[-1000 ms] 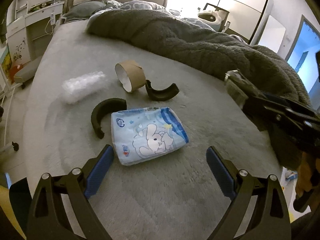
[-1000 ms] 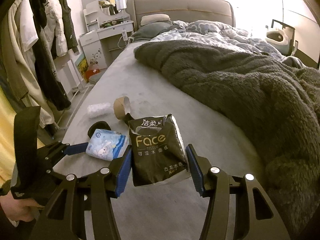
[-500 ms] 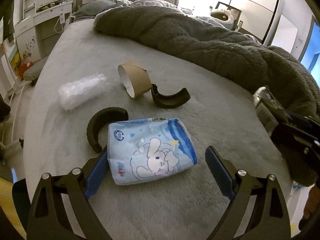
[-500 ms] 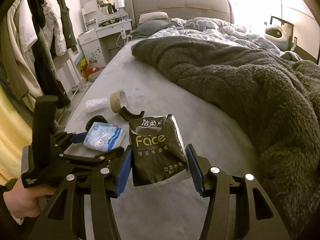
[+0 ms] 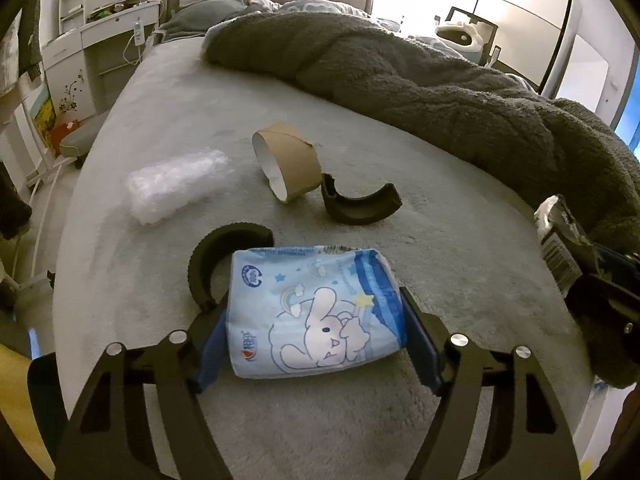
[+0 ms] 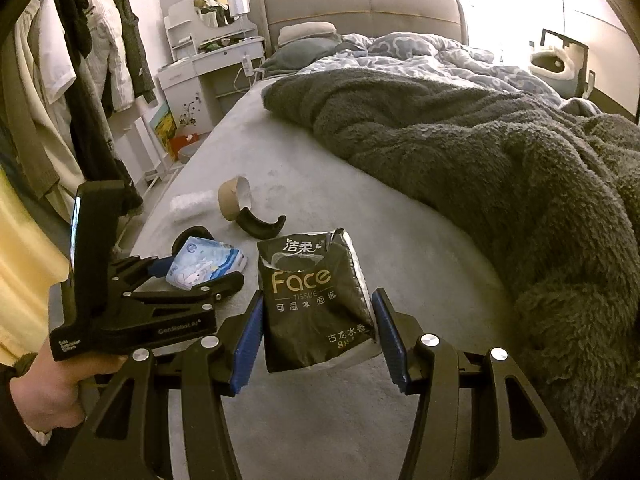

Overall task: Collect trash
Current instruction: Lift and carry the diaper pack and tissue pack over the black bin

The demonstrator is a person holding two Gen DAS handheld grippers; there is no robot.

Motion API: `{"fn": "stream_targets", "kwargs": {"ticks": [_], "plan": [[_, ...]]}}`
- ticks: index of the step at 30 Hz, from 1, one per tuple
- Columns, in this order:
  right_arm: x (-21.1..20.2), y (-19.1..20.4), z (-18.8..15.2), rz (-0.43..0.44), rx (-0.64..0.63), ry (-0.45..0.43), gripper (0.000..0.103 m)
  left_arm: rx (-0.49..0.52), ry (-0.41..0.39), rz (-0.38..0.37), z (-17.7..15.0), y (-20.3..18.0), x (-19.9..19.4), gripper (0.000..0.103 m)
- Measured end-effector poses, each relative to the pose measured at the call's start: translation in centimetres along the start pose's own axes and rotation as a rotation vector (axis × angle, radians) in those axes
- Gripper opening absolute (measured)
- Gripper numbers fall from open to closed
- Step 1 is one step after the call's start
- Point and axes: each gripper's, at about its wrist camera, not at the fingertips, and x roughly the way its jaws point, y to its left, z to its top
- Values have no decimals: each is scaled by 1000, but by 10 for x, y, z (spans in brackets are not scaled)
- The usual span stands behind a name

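The blue tissue pack (image 5: pixel 316 312) lies flat on the grey bed cover (image 5: pixel 360 420), near the bed's foot end and close to its left edge. The left gripper (image 5: pixel 316 340) straddles it, one blue pad on each short side, and its jaws are closing on the pack. In the left wrist view the pads (image 5: pixel 210 344) stand at the pack's sides; whether they already press on it cannot be told. The straddle across the short axis suits a soft, compressible wrapper: the pads meet its two flat ends rather than its loose face.

The right gripper (image 6: pixel 318 340) is clenched on the black tissue pack (image 6: pixel 316 300) and holds it upright above the cover, clear of the remaining litter. This keeps one collected item secured while the other hand works.

Beyond the blue pack, a black curved piece (image 5: pixel 218 264) touches its far left corner; a closing pad may catch it. Farther on lie a cardboard tape core (image 5: pixel 290 164), a second black curved piece (image 5: pixel 360 208) just beside the core, and a clear plastic wrap (image 5: pixel 176 184) to the left.

Open room: bare cover lies ahead and to the right as far as the grey fleece blanket (image 5: pixel 420 80). The bed edge runs close on the left, so a lift is judged safer than a slide toward that side.
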Motion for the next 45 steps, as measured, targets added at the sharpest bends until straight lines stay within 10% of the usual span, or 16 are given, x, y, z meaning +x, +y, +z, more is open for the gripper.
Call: {"fn": "stream_targets", "kwargs": {"ticks": [23,45], "plan": [[19,22,8,32,7,25,54,126,-102,-96,-15,10,-72,75],[37,87,34,86,-65,26,54,69,-114,-29,-17,74,-106,75]]}}
